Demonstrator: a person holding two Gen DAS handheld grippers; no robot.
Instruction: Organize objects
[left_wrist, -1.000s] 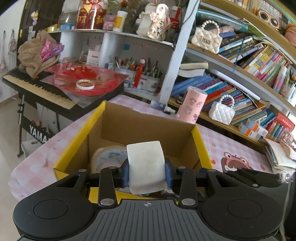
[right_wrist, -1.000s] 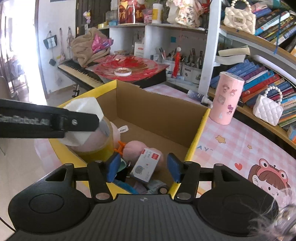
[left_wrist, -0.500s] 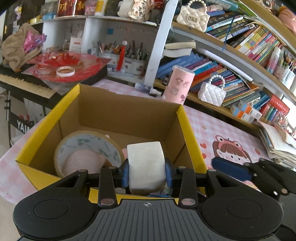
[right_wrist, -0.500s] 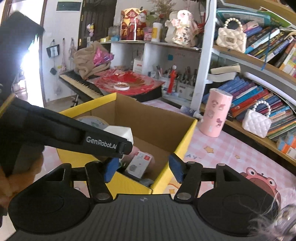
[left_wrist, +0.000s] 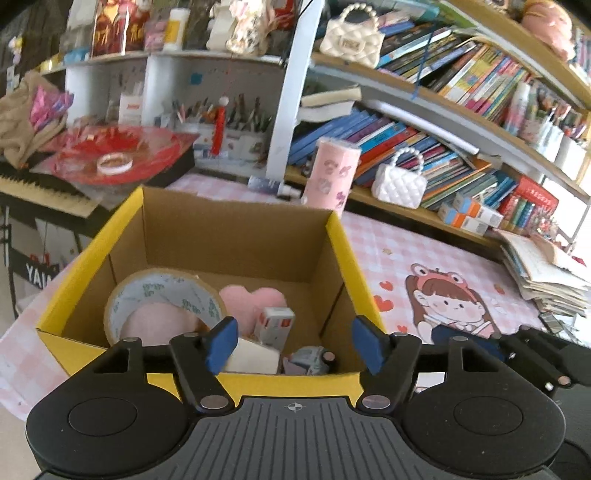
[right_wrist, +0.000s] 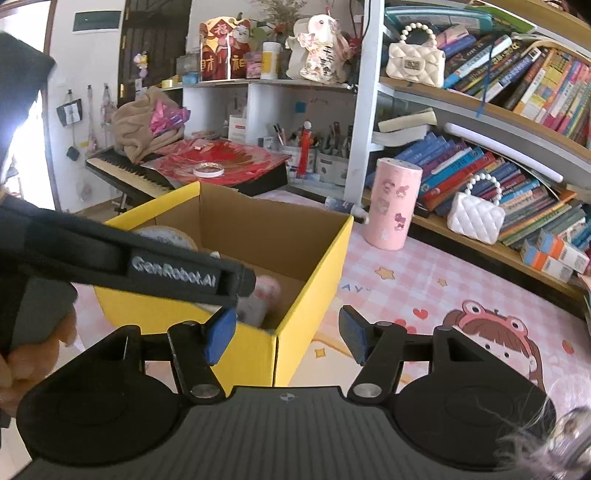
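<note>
- You are holding the left gripper over the near wall of the cardboard box, its blue pads spread wide with nothing between them.
- Just beneath it, the white roll is lying in the near part of the box, on its side with its long axis running left to right, so it is lying straight below and a touch left of your open jaws.
- Around it in the box you are seeing a roll of packing tape leaning at the left, a pink heart plush behind it, a small white and red carton in the middle, and a grey object at the near right that is too hidden to name.
- You are keeping the right gripper to the right of the box over its near right corner, also spread and empty, with the left tool's body crossing in front of it.
- My judgement: the left side is nearer the box; lifting out means clearing the near wall.
- Farther off, a pink cylindrical canister is standing on the pink tablecloth past the box's far right corner, well clear, with a white quilted purse on the bookshelf beyond.
</note>
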